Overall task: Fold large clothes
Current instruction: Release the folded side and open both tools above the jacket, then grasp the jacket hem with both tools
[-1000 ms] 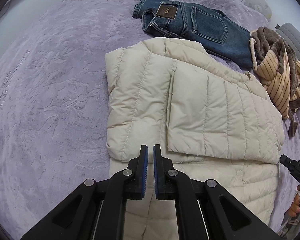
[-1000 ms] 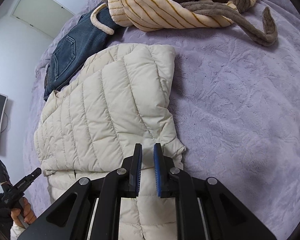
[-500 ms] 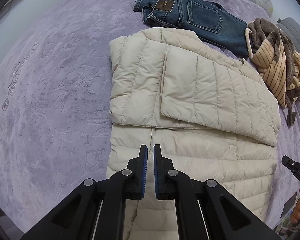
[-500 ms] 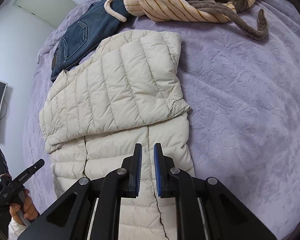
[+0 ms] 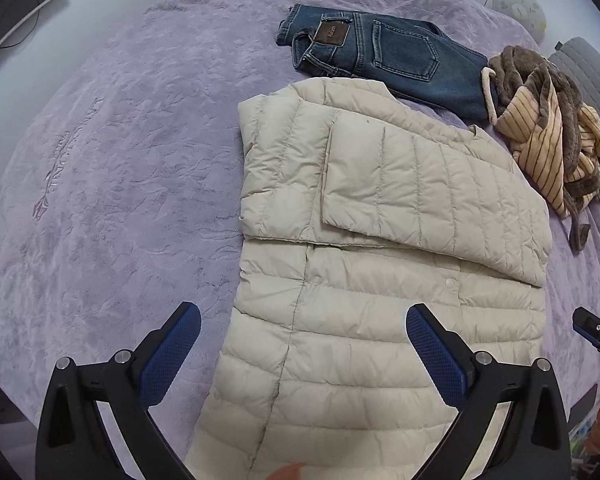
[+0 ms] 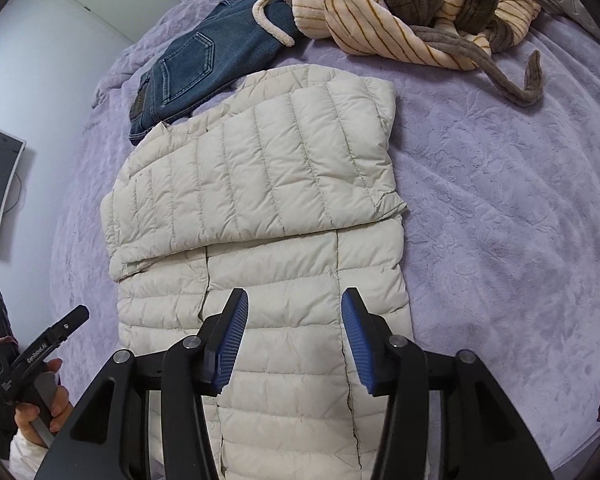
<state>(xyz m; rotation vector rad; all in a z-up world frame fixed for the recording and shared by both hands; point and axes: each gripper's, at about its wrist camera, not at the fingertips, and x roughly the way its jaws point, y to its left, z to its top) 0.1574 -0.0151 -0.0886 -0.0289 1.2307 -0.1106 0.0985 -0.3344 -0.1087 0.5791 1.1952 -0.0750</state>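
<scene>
Cream quilted puffer jacket (image 5: 380, 280) lies flat on the purple bedspread (image 5: 120, 180), directly below both my grippers. Left gripper (image 5: 303, 334) and right gripper (image 6: 294, 318) have just been opening, jaws spread, nothing between them.

jacket (image 5: 380, 320): quilted cream cloth, slight sheen; bedspread (image 5: 120, 200): plush lilac, embossed, matt; jeans (image 5: 400, 56): blue denim; robe (image 6: 400, 12): fuzzy striped fleece; gripper pads (image 6: 230, 344): ribbed blue, matt

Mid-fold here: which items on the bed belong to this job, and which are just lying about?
In the job: cream puffer jacket, left gripper, right gripper, both open over it.

Lying about: blue jeans, striped fleece robe, purple bedspread.
</scene>
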